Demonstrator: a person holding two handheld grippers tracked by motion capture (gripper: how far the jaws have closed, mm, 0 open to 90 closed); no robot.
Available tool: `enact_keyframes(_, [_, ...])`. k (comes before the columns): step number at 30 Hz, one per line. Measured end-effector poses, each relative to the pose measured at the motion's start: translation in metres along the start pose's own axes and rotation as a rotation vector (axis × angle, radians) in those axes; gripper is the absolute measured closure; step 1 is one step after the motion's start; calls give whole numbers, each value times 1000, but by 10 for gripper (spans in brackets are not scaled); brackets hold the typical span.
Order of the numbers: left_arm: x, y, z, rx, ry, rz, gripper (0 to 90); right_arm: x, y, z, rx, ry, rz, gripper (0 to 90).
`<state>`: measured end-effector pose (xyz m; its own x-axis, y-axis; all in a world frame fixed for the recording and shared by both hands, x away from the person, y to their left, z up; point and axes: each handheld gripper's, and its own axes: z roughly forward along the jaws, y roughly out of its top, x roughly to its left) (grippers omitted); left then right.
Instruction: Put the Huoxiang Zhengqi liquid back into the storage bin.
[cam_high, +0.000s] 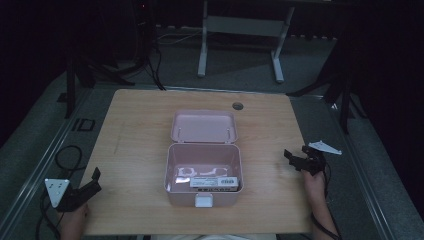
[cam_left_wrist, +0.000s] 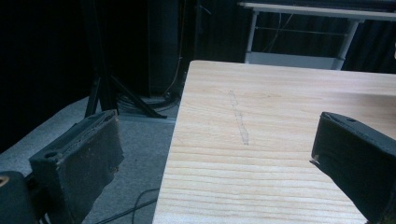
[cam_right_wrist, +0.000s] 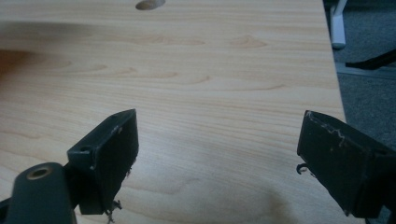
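Two grippers flanked a pink box (cam_high: 204, 170) that sat open at the middle of the wooden table (cam_high: 135, 125), its lid (cam_high: 203, 126) tipped back toward twelve o'clock. Inside, toward the six o'clock wall, lay a white labelled packet (cam_high: 214, 182) with some pale looped items (cam_high: 196, 172) just behind it; what those were could not be told. The left gripper (cam_high: 95, 176) hovered at roughly eight o'clock from the box, at the table's near-left corner, jaws spread wide with nothing between them. The right gripper (cam_high: 295, 156) waited at about three o'clock, well apart from the box, equally spread and empty.

Judging from the layout, the step in hand was most likely reaching in for the contents or closing the lid. For a pick, the better approach seemed to be from above with the right gripper, jaws aligned across the packet's short side so the fingers cleared the box walls. Steadying the box with the left gripper at the nine o'clock wall would probably stop it sliding. For closing, a push on the lid's far edge from twelve o'clock, kept slow, looked safest.
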<state>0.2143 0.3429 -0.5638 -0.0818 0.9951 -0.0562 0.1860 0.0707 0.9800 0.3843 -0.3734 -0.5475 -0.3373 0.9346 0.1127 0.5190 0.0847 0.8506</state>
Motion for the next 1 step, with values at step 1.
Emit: enact_keyframes(1, [0, 0, 0, 0, 0, 0, 21, 0, 0, 1, 3, 2, -4, 123])
